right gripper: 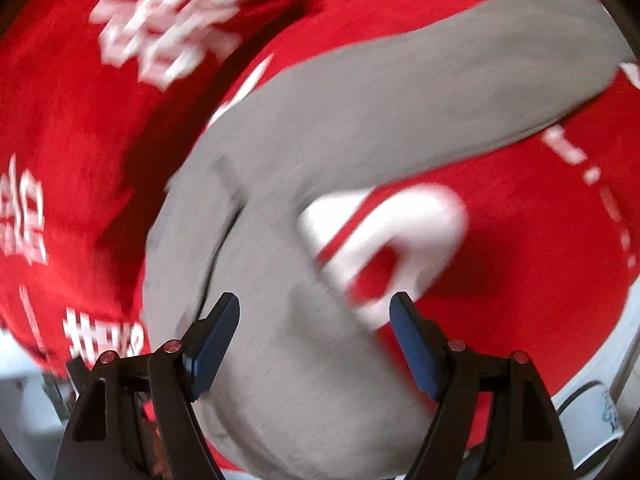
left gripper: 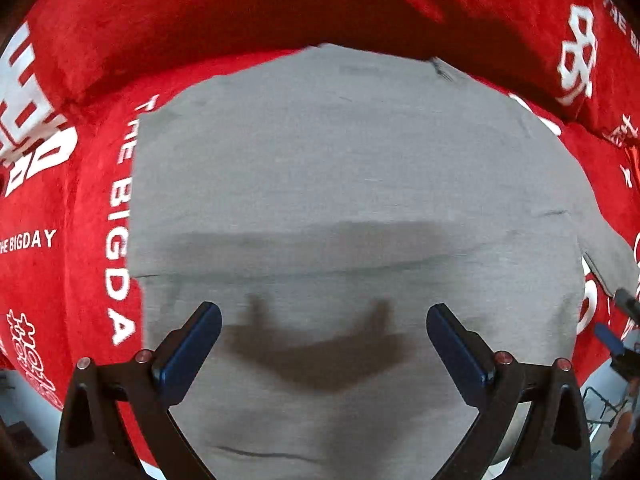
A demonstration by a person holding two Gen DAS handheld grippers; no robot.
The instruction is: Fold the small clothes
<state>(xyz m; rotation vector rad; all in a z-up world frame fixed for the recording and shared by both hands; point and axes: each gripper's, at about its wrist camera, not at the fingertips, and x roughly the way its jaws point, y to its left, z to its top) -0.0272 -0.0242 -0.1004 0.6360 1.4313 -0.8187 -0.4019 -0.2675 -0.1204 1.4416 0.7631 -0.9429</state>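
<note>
A grey garment (left gripper: 340, 184) lies spread flat on a red cover (left gripper: 80, 216) with white lettering. My left gripper (left gripper: 324, 312) is open and empty, hovering above the near part of the garment, its shadow on the cloth. In the right wrist view the same grey garment (right gripper: 360, 120) shows blurred, with a long part stretching to the upper right. My right gripper (right gripper: 316, 304) is open and empty above the garment's near end. The right gripper's blue pads (left gripper: 608, 336) show at the right edge of the left wrist view.
The red cover (right gripper: 540, 240) rises into a padded back (left gripper: 240, 12) behind the garment. A white mug (right gripper: 596, 420) stands at the lower right of the right wrist view. Pale floor (left gripper: 24, 412) shows below the cover's front edge.
</note>
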